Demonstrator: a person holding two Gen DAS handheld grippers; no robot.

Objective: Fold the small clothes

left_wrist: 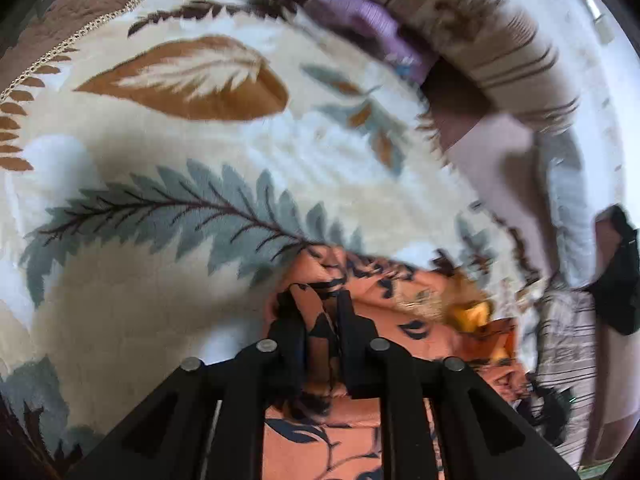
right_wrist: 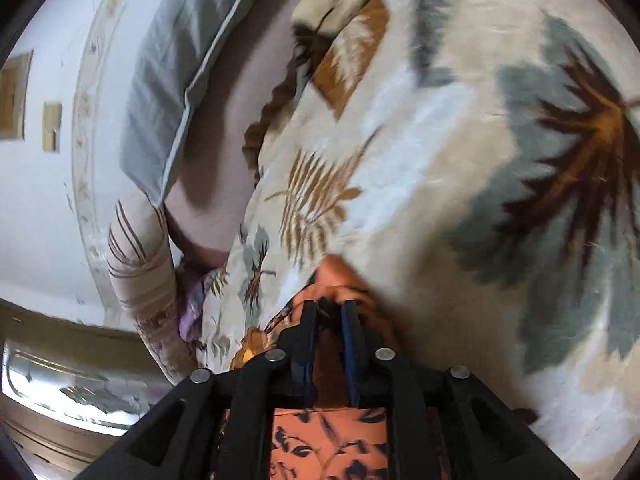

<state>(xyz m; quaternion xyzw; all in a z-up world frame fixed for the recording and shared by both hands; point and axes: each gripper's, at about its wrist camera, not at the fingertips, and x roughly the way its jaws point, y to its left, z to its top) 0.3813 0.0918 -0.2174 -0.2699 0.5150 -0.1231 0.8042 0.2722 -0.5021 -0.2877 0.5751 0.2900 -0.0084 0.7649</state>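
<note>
An orange garment with a dark leaf print point(left_wrist: 320, 440) is held up over a cream blanket with fern patterns point(left_wrist: 200, 200). My left gripper point(left_wrist: 316, 300) is shut on a bunched edge of the garment; the cloth trails off to the right point(left_wrist: 440, 300). In the right wrist view my right gripper point(right_wrist: 330, 308) is shut on another edge of the same orange garment point(right_wrist: 328, 440), just above the blanket point(right_wrist: 440, 160). Both views are blurred by motion.
A striped beige pillow point(left_wrist: 480, 40) and a purple cloth point(left_wrist: 360, 16) lie at the far edge of the bed. A grey-blue pillow point(right_wrist: 168, 80) and a mauve sheet point(right_wrist: 224, 140) lie beside a white wall point(right_wrist: 40, 200). A dark object point(left_wrist: 616, 272) sits at the right.
</note>
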